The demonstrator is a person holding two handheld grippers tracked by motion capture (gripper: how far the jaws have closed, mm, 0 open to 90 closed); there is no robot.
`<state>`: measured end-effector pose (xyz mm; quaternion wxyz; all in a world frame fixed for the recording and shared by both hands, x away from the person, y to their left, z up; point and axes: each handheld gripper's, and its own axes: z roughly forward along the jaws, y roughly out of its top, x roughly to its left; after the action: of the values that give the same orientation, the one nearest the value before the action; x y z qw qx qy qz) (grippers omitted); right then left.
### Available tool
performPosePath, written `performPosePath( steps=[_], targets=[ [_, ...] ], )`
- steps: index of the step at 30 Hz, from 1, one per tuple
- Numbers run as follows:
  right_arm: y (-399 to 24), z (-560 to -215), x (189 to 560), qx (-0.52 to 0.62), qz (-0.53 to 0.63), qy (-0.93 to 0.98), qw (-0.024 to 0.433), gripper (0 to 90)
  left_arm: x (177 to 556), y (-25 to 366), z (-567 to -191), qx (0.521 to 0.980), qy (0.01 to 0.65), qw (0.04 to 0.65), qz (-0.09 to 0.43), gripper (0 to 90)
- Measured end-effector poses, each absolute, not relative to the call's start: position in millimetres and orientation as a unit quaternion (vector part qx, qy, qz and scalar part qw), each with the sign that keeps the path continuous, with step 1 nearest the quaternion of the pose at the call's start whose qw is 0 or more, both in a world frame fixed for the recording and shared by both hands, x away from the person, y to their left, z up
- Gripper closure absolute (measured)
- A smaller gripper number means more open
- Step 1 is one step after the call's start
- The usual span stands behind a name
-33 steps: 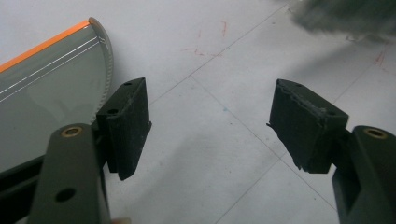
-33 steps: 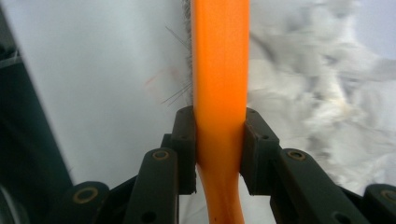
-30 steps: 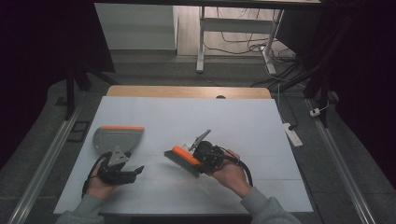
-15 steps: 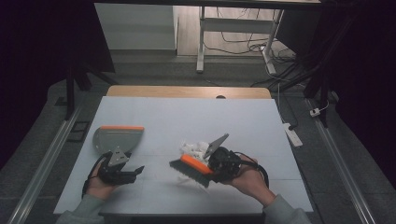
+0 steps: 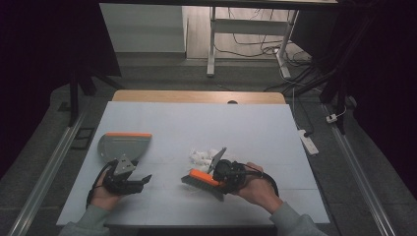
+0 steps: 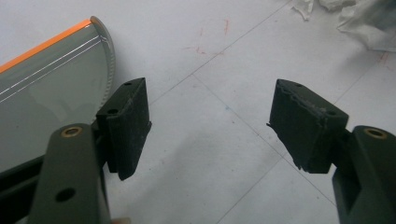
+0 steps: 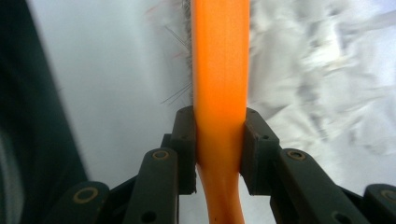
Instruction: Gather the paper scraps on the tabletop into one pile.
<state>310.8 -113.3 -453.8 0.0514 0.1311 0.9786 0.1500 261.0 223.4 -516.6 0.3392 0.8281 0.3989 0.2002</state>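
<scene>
My right claw (image 5: 222, 177) is pinched tight on the orange plastic handle of a hand brush with dark bristles (image 5: 202, 179), whose bristle edge rests on the white counter (image 5: 246, 128). Just beyond that claw lies a small heap of crumpled white paper scraps (image 5: 202, 156), close against the brush. My left claw (image 5: 132, 181) stands spread wide with nothing between its pads; the grey plastic dustpan with an orange lip (image 5: 123, 145) sits just ahead of it, and I see nothing in the pan.
</scene>
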Motion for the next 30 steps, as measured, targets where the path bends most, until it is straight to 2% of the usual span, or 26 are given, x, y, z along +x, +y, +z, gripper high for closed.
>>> performPosePath(
  steps=[8, 18, 30],
  targets=[
    [-119, -442, 321, 0.142, 0.192, 0.967, 0.084, 70.0, 261, 224, -516, 0.828, 0.399, 0.339, 0.201, 29.7],
    [-156, -414, 321, 0.190, 0.277, 0.936, 0.105, 70.0, 260, 223, -516, 0.828, 0.399, 0.338, 0.202, 29.7],
    [-195, -413, 330, 0.268, 0.317, 0.901, 0.128, 70.0, 260, 223, -516, 0.828, 0.399, 0.339, 0.202, 29.7]
  ],
)
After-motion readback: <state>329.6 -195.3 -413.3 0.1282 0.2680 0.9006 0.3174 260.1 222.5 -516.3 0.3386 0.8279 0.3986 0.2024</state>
